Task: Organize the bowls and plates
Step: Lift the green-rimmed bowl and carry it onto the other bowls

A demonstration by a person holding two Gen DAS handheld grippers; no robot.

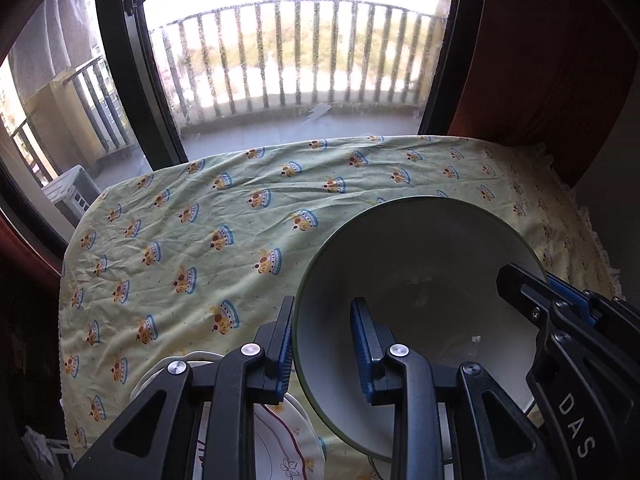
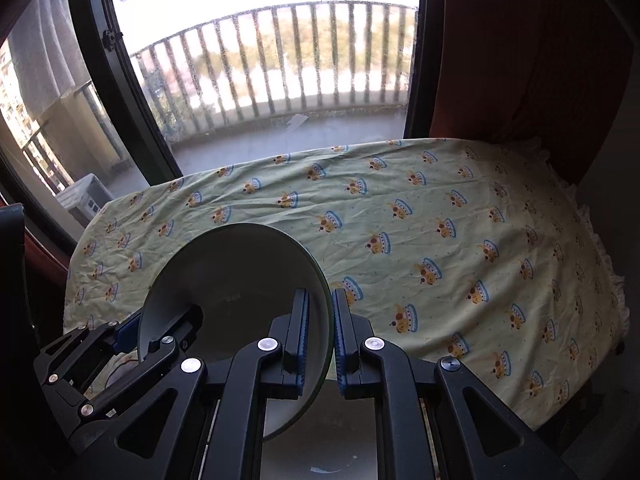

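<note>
**Two hand-held grippers carrying one bowl above a tabletop**

A large bowl (image 1: 416,292), pale inside with a dark green rim, was held in the air above a tabletop (image 1: 192,216) covered in a wrinkled pale green cloth printed with small crown figures. The left hand-held gripper (image 1: 322,344) was clenched on the bowl's left rim, one blue-padded finger outside the wall and the other inside. The right hand-held gripper (image 2: 320,336) was clenched on the opposite rim in the same way, with the thin edge of the bowl pinched between its pads. Each camera showed the other gripper reaching in from the far side of the bowl. The bowl looked tilted, its opening turned toward the cameras.

Below the left gripper, near the front edge of the tabletop, lay a white plate (image 1: 288,444) with a dark scalloped line and a flower drawing. Behind the tabletop stood a large window (image 1: 296,60) looking onto a balcony railing, with a reddish curtain (image 1: 540,60) on the right.
</note>
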